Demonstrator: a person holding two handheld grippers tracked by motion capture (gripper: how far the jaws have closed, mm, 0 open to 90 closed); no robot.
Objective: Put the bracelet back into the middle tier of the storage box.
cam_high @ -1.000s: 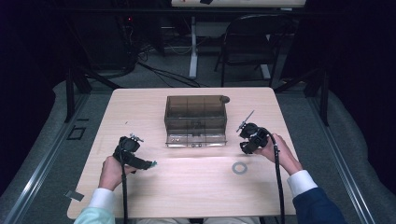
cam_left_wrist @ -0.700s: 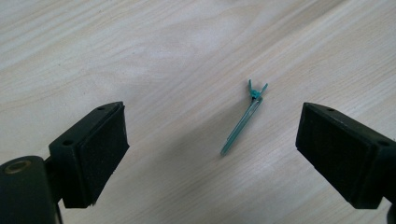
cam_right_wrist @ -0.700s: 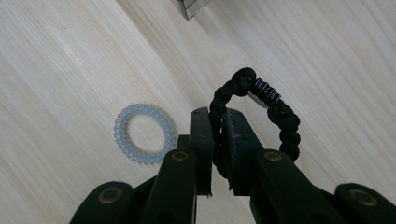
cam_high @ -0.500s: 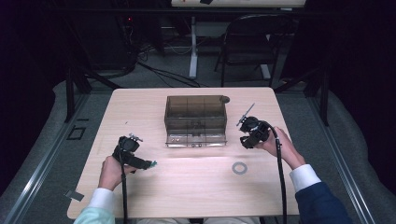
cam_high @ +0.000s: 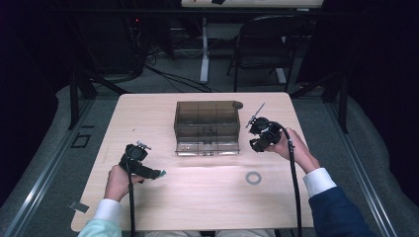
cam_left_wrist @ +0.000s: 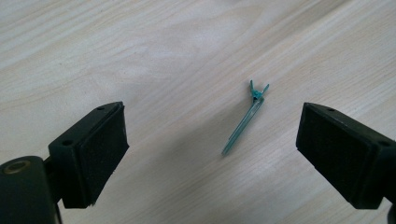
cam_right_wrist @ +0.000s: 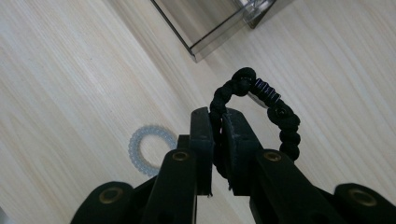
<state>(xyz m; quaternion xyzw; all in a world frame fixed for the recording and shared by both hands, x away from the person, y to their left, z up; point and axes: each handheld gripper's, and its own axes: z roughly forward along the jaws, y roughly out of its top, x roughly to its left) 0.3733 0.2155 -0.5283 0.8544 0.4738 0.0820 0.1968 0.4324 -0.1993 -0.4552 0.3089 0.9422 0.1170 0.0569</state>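
Note:
A slim teal hair clip (cam_left_wrist: 243,123) lies flat on the wooden table between the wide-open jaws of my left gripper (cam_left_wrist: 215,137); neither pad touches it. From above, that gripper (cam_high: 148,170) is at the front left, with the clip (cam_high: 161,174) at its tip. My right gripper (cam_right_wrist: 217,123) is shut on a black braided hair tie (cam_right_wrist: 268,105), whose loop sticks out past the jaws. In the high view my right gripper (cam_high: 258,138) hovers just right of the smoky plastic organiser box (cam_high: 207,121).
A clear spiral hair ring (cam_high: 253,177) lies on the table front right, also below my right gripper (cam_right_wrist: 145,149). The box's bottom drawer (cam_high: 207,148) stands pulled out toward me. The table edge (cam_high: 197,228) is near my forearms.
My right gripper has carried the black hair tie a little forward and left, closer to the box's right side. The left gripper and the teal clip have stayed put.

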